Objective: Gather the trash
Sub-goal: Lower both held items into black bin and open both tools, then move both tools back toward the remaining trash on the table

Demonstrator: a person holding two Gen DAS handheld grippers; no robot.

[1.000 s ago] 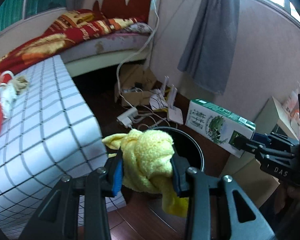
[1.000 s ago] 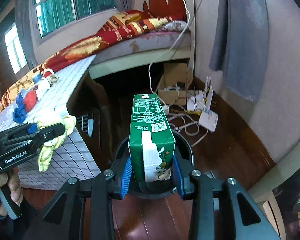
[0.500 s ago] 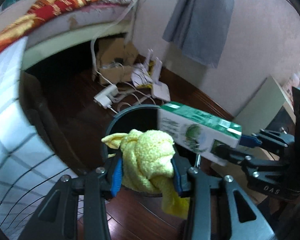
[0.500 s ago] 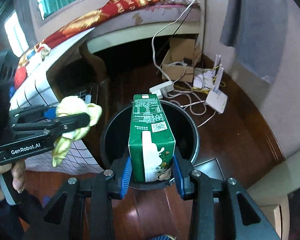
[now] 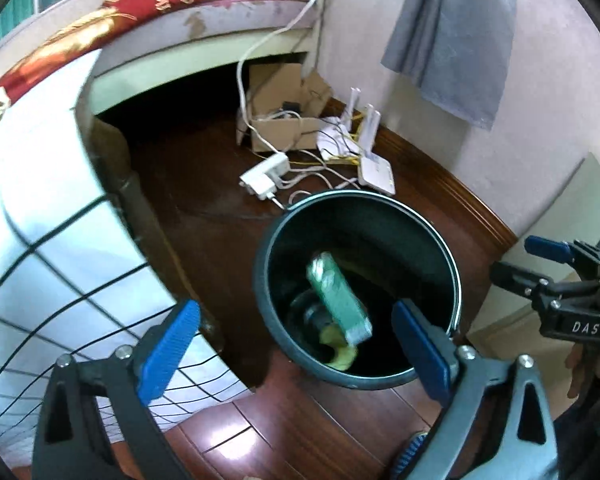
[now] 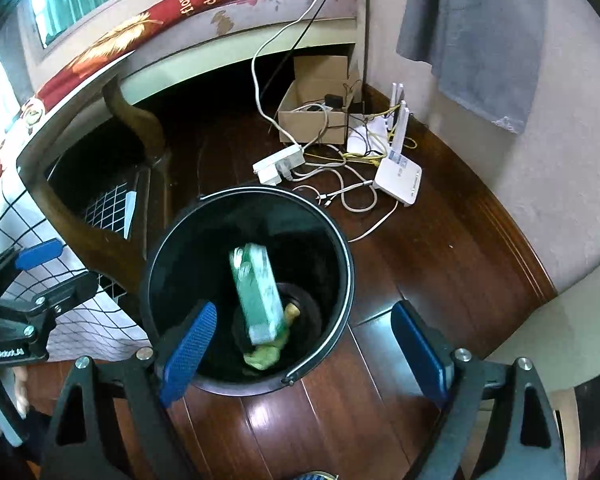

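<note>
A black round bin [image 5: 452, 276] [image 6: 346, 264] stands on the dark wood floor. A green drink carton [image 5: 338, 298] [image 6: 258, 292] lies tilted inside it, blurred. A yellow cloth [image 5: 340, 350] [image 6: 266, 354] lies under the carton at the bin's bottom. My left gripper [image 5: 296, 346] is open and empty above the bin's near rim. My right gripper [image 6: 304, 346] is open and empty above the bin's near rim. Each gripper shows at the edge of the other's view, the right one [image 5: 556, 268] and the left one [image 6: 40, 272].
A table with a white checked cloth [image 5: 40, 248] [image 6: 4, 216] stands left of the bin. A power strip [image 5: 264, 174], cables, a white router [image 6: 398, 178] and a cardboard box [image 6: 314, 114] lie on the floor behind it. A bed and a grey curtain [image 5: 448, 36] are at the back.
Both grippers opened over the bin. The yellow cloth left my left gripper and the green carton left my right gripper. Both now are inside the bin.
</note>
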